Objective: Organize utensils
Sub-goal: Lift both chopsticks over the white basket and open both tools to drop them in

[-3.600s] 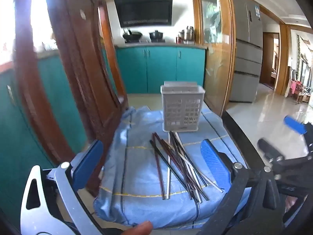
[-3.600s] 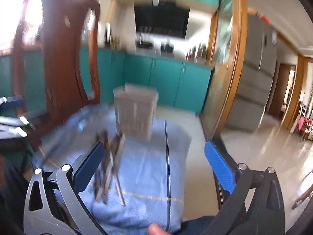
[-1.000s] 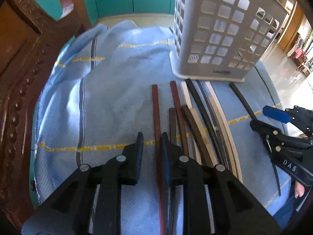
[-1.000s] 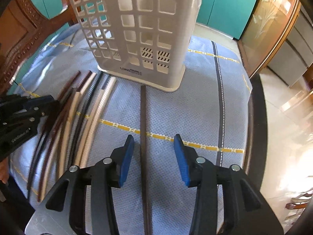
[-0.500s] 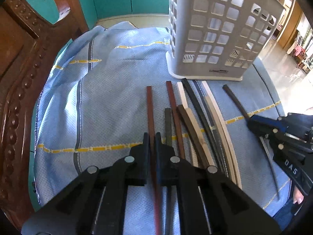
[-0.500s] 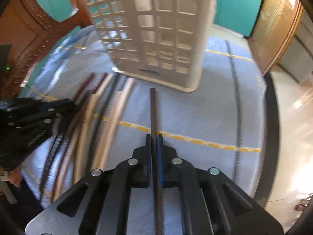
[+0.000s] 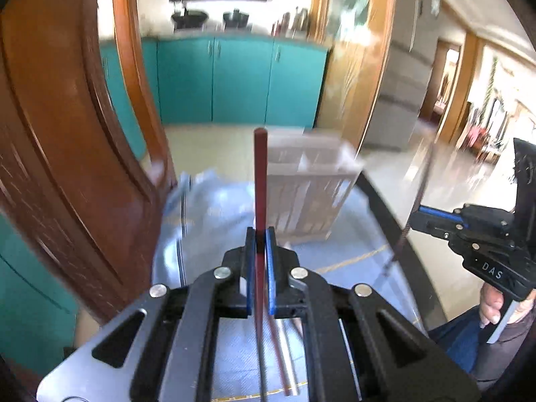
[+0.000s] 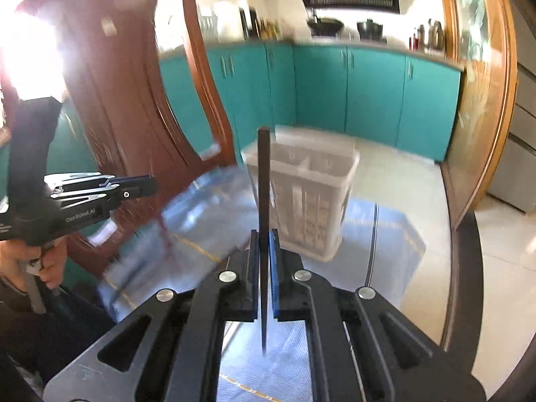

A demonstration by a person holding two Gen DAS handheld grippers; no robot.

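My left gripper (image 7: 258,234) is shut on a red-brown chopstick (image 7: 260,174), which sticks up in front of the white utensil basket (image 7: 313,194). In the right wrist view my right gripper (image 8: 264,236) is shut on a dark chopstick (image 8: 264,181), held up before the same basket (image 8: 308,201). Both grippers hang above the blue cloth (image 8: 395,234). The right gripper (image 7: 420,217) also shows at the right of the left wrist view with its chopstick (image 7: 418,194). The left gripper (image 8: 147,182) shows at the left of the right wrist view. A few more chopsticks (image 7: 284,361) lie on the cloth below the left gripper.
A carved wooden chair back (image 7: 67,134) rises close on the left. The dark table edge (image 8: 469,268) runs along the right of the cloth. Teal cabinets (image 8: 368,93) stand behind. A hand (image 7: 489,305) holds the right gripper's handle.
Both grippers closed on a chopstick lying on the cloth, then rose and tilted up, carrying the chopsticks off the cloth. The basket now looks farther and lower.
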